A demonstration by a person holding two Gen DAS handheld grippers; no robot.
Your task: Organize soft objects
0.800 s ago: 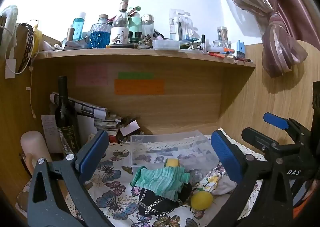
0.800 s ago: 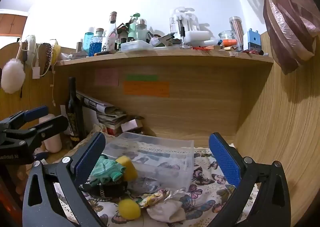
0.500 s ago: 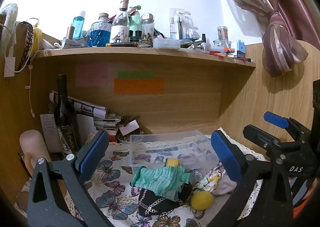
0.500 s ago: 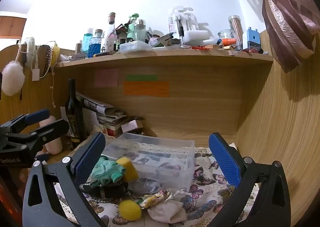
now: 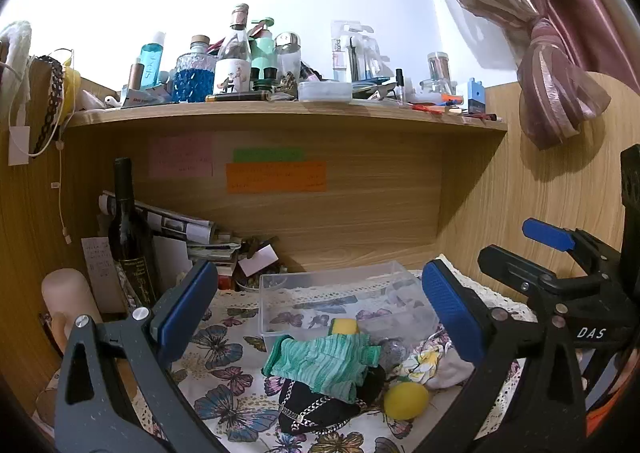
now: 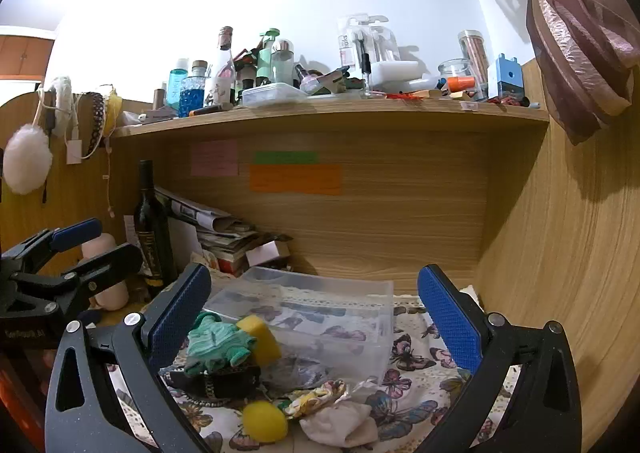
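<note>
— What has been moved since earlier?
— Almost nothing; both tools, left tool and right tool, are held apart, empty.
— The soft objects?
— The green cloth is piled before the clear bin.

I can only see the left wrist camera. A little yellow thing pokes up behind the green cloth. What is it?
Observer: In the right wrist view it is a yellow sponge, a whole block in front of the clear box wall, next to the green cloth.
Operator: Is there anything fluffy I can't see?
Observer: Yes, a white fluffy puff hangs on the left side panel.
Operator: What is the white stuff at the right of the pile?
Observer: A crumpled white cloth, fully in view here, lying right of the yellow ball.
</note>
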